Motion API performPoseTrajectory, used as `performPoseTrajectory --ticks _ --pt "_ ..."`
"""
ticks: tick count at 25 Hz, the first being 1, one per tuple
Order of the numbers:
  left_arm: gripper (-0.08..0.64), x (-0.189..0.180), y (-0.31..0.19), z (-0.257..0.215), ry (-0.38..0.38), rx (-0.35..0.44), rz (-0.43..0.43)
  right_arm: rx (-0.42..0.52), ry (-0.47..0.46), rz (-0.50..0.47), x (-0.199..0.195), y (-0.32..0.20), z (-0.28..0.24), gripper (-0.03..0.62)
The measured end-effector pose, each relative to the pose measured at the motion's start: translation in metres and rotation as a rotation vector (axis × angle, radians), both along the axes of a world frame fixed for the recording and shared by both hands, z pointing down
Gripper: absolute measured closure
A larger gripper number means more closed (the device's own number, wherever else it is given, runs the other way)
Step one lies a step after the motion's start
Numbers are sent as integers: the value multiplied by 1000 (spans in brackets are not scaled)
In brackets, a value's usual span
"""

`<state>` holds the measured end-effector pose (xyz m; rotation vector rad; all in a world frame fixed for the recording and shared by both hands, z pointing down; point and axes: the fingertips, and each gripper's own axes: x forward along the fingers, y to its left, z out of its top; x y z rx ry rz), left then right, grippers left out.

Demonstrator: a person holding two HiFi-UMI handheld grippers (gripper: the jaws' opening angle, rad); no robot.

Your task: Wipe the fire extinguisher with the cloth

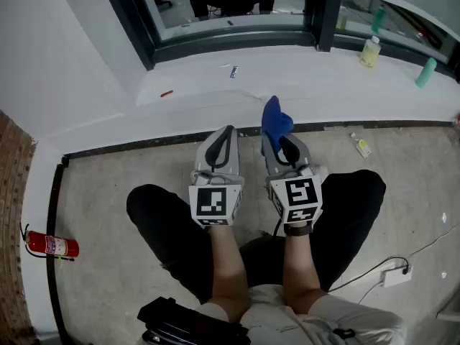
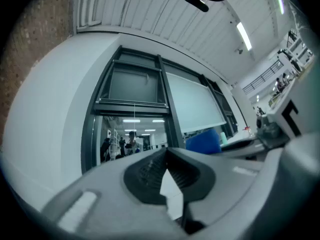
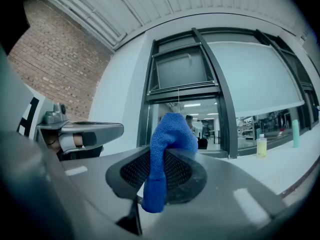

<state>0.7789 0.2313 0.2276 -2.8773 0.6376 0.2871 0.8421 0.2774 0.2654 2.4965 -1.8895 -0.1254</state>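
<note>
At frame centre, right tongs pinch a blue woven cloth; left tongs sit closed, empty. Lower left lies a red cylindrical fire extinguisher.

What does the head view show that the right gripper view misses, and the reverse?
Only the head view: the fire extinguisher on the floor at far left, and the person's legs. Only the right gripper view: the ceiling, and up close, the right tool with its jaws shut on the cloth. Both: the blue cloth, the left tool and the yellow bottle on the ledge.
</note>
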Motion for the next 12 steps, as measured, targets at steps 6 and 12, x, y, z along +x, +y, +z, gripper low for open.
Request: performPoseTrajectory --ticks 6,12 --pt "557 -11 10 -7 5 -2 -4 17 -36 0 -1 9 -5 525" --pt "557 -33 -14 -19 16 23 -92 27 -53 -94 -13 -32 -13 525"
